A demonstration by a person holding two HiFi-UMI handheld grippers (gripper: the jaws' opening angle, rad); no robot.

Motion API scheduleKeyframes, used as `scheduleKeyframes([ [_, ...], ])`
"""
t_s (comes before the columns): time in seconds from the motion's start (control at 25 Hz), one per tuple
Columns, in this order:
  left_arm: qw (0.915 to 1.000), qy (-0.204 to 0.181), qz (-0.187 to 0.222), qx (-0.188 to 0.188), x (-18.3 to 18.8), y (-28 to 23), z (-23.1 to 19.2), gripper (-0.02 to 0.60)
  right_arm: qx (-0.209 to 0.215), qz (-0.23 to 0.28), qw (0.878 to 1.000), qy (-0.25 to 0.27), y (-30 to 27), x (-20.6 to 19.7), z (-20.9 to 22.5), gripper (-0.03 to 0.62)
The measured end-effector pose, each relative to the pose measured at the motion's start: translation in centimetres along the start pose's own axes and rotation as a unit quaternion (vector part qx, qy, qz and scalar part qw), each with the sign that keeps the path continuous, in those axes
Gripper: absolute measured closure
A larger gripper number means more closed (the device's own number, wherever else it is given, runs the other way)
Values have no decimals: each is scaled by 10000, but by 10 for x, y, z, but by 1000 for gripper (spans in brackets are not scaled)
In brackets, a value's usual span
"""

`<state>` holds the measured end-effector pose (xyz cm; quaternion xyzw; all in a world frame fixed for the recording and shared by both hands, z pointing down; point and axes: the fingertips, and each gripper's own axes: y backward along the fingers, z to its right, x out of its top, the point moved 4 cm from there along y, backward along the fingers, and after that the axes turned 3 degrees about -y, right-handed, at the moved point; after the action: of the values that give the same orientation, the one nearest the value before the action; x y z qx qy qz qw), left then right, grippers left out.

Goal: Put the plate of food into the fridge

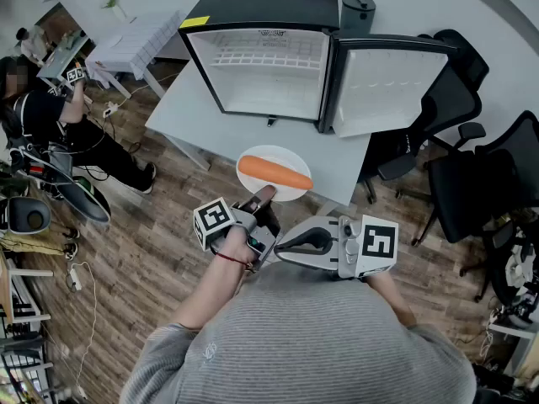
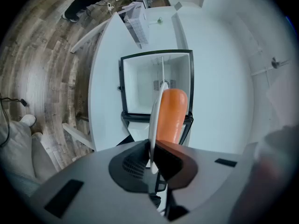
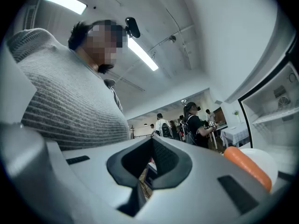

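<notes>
A white plate carrying one orange carrot hangs over the near edge of the grey table. My left gripper is shut on its near rim. In the left gripper view the plate shows edge-on between the pads, with the carrot to its right. Just beyond it the small fridge stands on the table, its door swung open to the right and its wire shelf bare. My right gripper is shut on nothing, held close to my body and pointing left.
Black office chairs crowd the right side. A seated person and cables are on the wooden floor at the left. A white table stands at the back left and a dark bin behind the fridge.
</notes>
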<state>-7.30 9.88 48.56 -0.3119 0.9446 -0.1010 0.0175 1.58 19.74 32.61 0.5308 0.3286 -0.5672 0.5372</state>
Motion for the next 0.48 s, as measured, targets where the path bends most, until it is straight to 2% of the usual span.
scheduleKeyframes([
  [0.48,10000,29,-23,-4,-4,-2,4,554,40,-13,10000,-49,3,1,0,580],
])
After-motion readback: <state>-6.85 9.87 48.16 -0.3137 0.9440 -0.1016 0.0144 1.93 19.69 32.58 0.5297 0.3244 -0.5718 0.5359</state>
